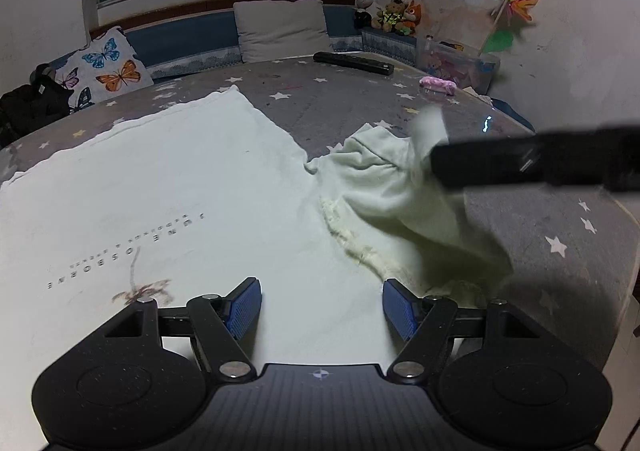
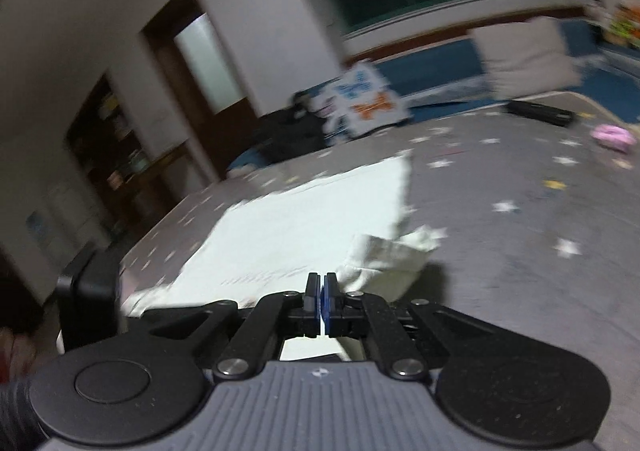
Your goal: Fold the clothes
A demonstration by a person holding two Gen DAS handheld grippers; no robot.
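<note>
My right hand-held gripper (image 2: 322,305) is pinched on the sleeve (image 1: 394,171) of the pale T-shirt (image 1: 168,187) lying flat on the bed (image 1: 540,227); left hand-held gripper (image 1: 322,307) hovers wide at six o'clock. I'd carry the sleeve toward nine o'clock, low and taut, landing it square on the body.

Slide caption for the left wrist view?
Open left hand-held gripper over pale shirt; right hand-held gripper lifts its sleeve.

Pale, perhaps mint-white shirt (image 1: 168,179); grey star-patterned bedsheet (image 1: 560,235); blue-padded tongs (image 1: 322,309).
</note>
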